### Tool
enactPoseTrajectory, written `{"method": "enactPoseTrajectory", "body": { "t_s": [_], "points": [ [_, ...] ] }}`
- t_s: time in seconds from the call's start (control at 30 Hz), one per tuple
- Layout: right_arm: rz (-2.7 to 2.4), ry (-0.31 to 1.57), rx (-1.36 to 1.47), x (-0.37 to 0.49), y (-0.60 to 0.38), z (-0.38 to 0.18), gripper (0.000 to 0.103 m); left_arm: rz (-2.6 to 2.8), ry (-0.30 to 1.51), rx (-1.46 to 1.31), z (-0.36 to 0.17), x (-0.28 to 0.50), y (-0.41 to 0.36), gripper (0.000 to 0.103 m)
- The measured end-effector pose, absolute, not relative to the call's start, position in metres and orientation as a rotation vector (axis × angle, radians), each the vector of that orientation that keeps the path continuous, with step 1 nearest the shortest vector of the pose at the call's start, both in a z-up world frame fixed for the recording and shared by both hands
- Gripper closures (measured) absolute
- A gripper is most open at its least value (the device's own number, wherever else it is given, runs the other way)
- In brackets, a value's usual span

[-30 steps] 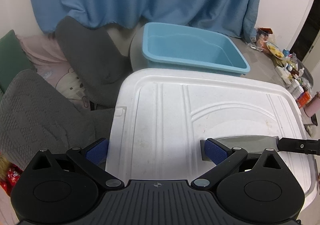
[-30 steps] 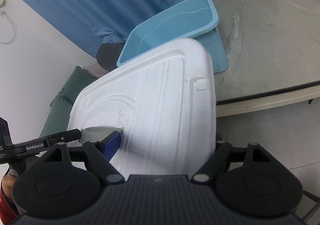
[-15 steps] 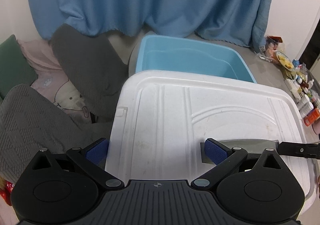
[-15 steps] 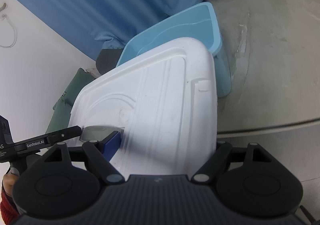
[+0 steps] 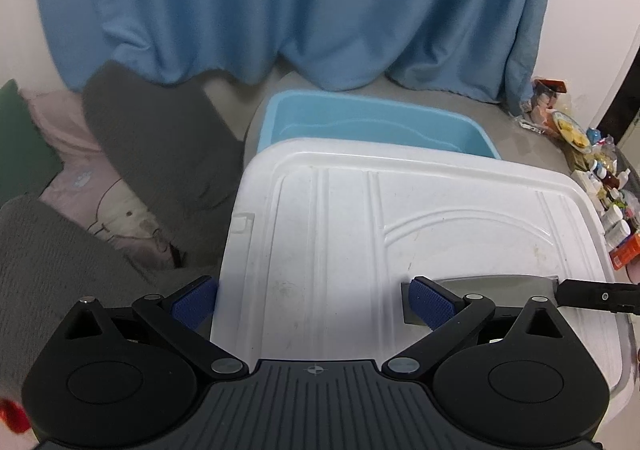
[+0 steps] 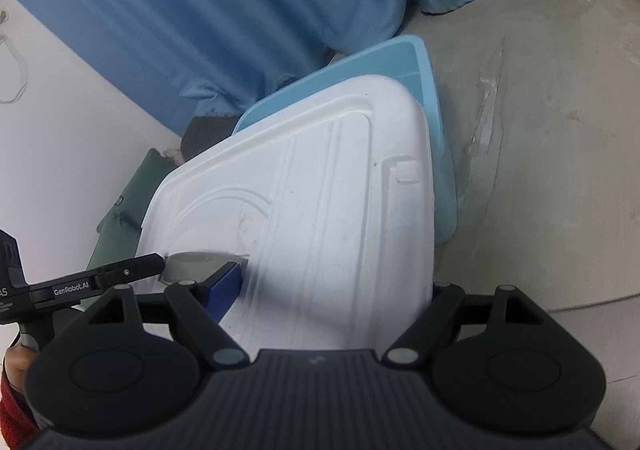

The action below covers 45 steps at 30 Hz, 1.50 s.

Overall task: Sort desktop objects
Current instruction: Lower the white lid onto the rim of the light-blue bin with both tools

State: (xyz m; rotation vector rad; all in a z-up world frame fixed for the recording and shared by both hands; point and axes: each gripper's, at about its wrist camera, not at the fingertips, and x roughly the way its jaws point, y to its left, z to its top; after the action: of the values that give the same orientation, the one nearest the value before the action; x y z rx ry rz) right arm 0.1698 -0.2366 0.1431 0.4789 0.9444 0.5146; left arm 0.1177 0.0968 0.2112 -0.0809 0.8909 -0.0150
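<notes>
A large white plastic lid (image 5: 360, 242) fills the near field of both views; it also shows in the right wrist view (image 6: 320, 210). My left gripper (image 5: 312, 306) is wide, with one blue pad on top of the lid and the other past its left edge. My right gripper (image 6: 332, 290) straddles the lid's other corner the same way. Whether either is clamped on the lid I cannot tell. A light blue plastic tub (image 5: 376, 126) stands behind the lid, partly covered by it, also seen in the right wrist view (image 6: 424, 62).
A blue curtain (image 5: 280, 2) hangs behind. Grey and pink cushions (image 5: 120, 154) lie to the left. Small bottles and packets (image 5: 600, 178) crowd the grey tabletop at far right. The grey tabletop (image 6: 540, 130) spreads right of the tub, its front edge near my right gripper.
Both grippers and the white lid have risen and tipped; the lid now covers more of the blue tub, and more curtain shows above it.
</notes>
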Motion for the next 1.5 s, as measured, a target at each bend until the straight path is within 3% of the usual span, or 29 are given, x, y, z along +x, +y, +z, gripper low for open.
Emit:
{"method": "enactPoseTrajectory", "body": {
  "t_s": [0.5,1.5],
  "points": [
    [0.481,0.916,0.504,0.227,-0.212,0.145,0.023,-0.067,0.868,-0.067,0.22,0.209,0.124,0.001],
    [0.487,0.959,0.459,0.323,-0.201,0.151,0.023,-0.027,0.888,-0.099,0.206,0.32,0.129,0.001]
  ]
}}
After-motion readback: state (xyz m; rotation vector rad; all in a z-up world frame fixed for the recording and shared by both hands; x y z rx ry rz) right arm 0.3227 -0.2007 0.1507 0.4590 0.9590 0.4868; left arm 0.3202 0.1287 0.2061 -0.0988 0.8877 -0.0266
